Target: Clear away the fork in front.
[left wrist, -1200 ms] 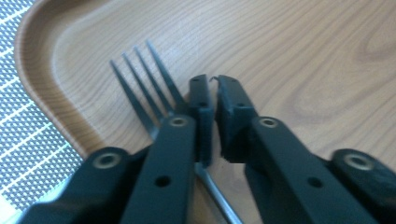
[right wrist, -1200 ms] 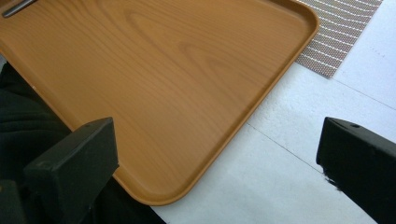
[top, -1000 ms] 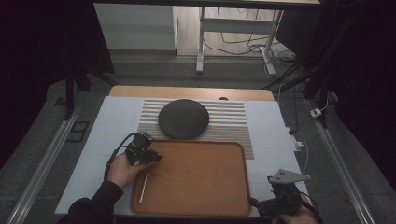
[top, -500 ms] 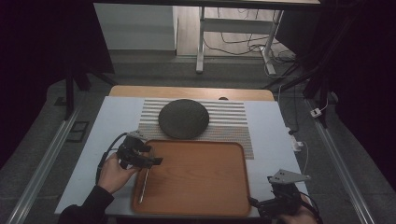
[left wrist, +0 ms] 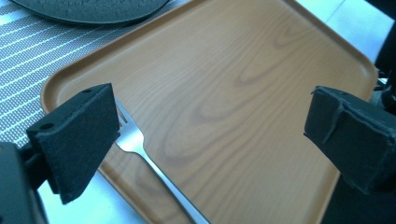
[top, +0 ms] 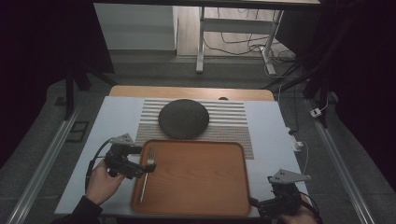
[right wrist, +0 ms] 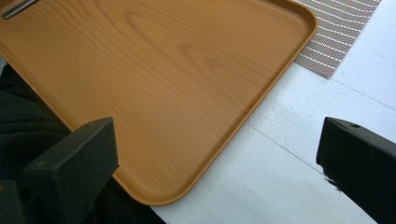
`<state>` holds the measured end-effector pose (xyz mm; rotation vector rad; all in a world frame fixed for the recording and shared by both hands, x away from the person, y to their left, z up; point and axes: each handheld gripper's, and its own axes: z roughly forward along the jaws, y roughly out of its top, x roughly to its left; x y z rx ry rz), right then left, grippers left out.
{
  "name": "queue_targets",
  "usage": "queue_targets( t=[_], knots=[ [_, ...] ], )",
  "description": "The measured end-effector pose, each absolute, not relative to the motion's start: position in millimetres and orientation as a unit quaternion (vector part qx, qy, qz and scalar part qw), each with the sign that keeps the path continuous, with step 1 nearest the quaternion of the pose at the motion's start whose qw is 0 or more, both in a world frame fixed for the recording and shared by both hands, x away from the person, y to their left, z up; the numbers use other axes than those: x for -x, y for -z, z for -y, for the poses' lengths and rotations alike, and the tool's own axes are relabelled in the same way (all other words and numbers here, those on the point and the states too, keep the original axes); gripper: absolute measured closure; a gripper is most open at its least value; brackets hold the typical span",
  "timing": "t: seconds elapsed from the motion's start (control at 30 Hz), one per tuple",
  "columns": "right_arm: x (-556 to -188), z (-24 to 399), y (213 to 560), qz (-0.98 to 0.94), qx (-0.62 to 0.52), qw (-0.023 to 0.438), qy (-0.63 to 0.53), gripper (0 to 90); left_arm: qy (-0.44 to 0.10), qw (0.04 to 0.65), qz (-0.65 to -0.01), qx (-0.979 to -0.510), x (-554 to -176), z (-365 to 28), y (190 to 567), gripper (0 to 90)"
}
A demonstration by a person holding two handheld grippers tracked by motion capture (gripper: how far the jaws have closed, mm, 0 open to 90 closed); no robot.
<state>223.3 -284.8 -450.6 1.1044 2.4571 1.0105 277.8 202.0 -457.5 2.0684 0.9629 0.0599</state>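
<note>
Left gripper: fingers apart over fork
Right gripper: fingers apart
Fork: lies on tray

Room around my work table, dim, lit mostly on the tabletop.

I take the table as my landmark: pale top with a wooden strip along its far edge. Beyond it I see grey carpet floor, then a pale wall panel or cabinet front far-left of centre. A light metal desk frame stands beyond the far edge, loose cables on wood-toned flooring beneath it. Left of the table a metal rail runs along the floor; a matching rail on the right. A white plug lies right of the table. Both far sides fall into darkness.
</note>
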Motion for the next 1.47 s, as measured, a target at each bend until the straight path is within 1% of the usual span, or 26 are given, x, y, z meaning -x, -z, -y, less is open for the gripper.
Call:
queue_targets(
  t=[0.23,0.5,0.7,1.07,1.27,1.47],
  knots=[
    [-223.3,284.8,450.6,-0.846,-0.381,0.132,-0.348,0.0,-0.02,0.436,-0.392,-0.81,-257.1,-217.5,456.1,0.6],
    [-223.3,284.6,450.6,-0.846,-0.381,0.132,-0.347,0.0,-0.029,0.451,-0.407,-0.793,-232.5,-239.5,456.7,0.0],
    [-223.5,284.7,450.7,-0.846,-0.382,0.133,-0.347,0.0,-0.038,0.445,-0.425,-0.788,-216.9,-253.8,462.1,0.0],
    [-223.4,284.0,450.6,-0.846,-0.381,0.135,-0.346,0.0,-0.03,0.435,-0.451,-0.779,-198.6,-271.2,473.9,0.0],
    [-223.5,283.7,450.5,-0.846,-0.382,0.135,-0.346,0.0,-0.03,0.404,-0.465,-0.787,-192.0,-271.7,478.6,0.0],
    [-223.5,283.5,450.8,-0.847,-0.382,0.135,-0.344,0.0,-0.028,0.395,-0.475,-0.786,-193.4,-271.0,479.1,0.0]
  ],
)
